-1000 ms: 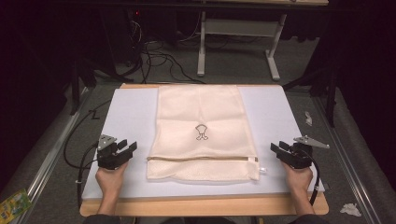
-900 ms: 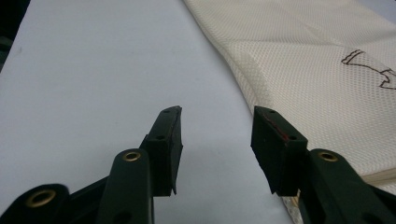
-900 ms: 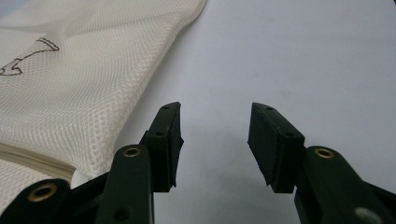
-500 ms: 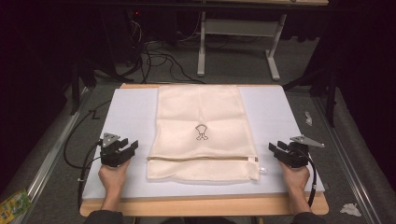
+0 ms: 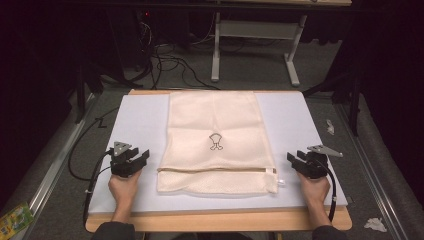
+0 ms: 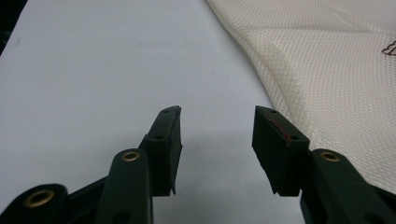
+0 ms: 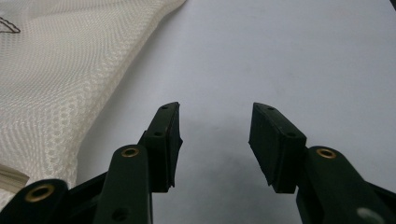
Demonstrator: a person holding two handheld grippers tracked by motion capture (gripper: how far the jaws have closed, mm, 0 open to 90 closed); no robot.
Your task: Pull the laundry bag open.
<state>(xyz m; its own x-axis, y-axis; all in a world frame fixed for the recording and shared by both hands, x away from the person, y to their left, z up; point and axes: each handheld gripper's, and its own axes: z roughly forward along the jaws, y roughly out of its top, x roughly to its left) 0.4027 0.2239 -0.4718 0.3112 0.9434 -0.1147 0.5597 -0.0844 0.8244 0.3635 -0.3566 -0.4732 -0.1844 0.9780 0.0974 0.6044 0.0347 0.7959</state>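
A cream mesh bag [image 5: 215,125] lies flat in the middle of the white mat [image 5: 137,117], with a small dark logo [image 5: 216,141] and a zipper [image 5: 215,170] running across near its front end. My left gripper [image 5: 141,155] rests on the mat just left of the bag's front corner, open with nothing between its jaws. In the left gripper view [image 6: 217,126] the bag [image 6: 336,65] lies to the right. My right gripper [image 5: 293,158] is open on the mat right of the bag. In the right gripper view [image 7: 215,123] the mesh [image 7: 56,70] lies to the left.
The mat covers a wooden table [image 5: 220,221] whose front edge shows below it. Cables [image 5: 165,60] trail over the floor behind, near a metal desk frame [image 5: 250,30]. Crumpled paper [image 5: 374,224] lies on the floor at right, a green packet [image 5: 12,220] at left.
Both grippers have crept slightly inward toward the bag's front corners. The bag has not moved, and both grippers stay open.
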